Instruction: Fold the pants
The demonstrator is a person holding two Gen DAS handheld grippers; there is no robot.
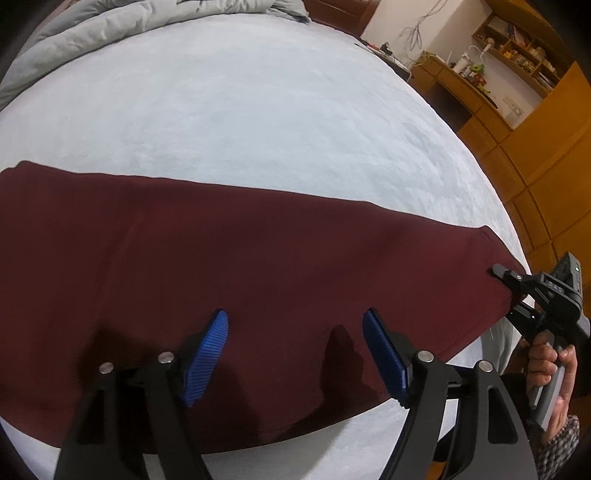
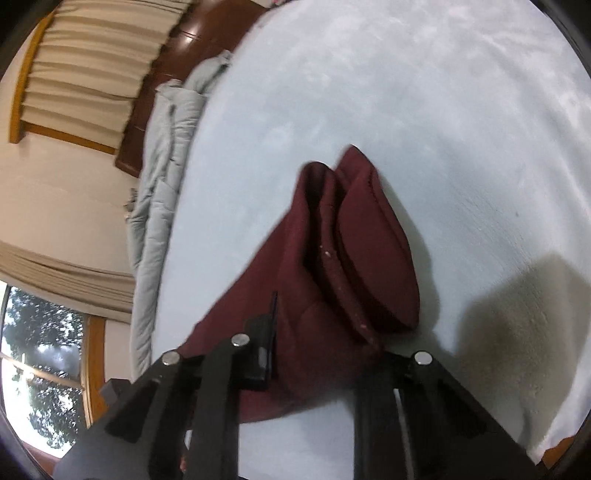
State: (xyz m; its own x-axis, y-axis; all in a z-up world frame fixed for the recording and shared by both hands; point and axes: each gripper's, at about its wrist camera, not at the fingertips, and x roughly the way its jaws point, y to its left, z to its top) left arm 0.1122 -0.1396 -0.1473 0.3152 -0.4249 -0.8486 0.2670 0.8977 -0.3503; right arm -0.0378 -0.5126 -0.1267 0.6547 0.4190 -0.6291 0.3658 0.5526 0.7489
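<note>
Dark maroon pants lie flat across the near part of a pale blue bed. My left gripper is open, its blue pads hovering above the pants near their front edge, empty. My right gripper shows at the right, held by a hand, with its jaws around the pants' right end. In the right wrist view the maroon cloth runs between the fingers and bunches into raised folds ahead. Whether the jaws are fully closed is hidden by the cloth.
A rumpled grey quilt lies along the far edge of the bed; it also shows in the right wrist view. Wooden desk and shelves stand to the right. A window and curtain are beyond the bed.
</note>
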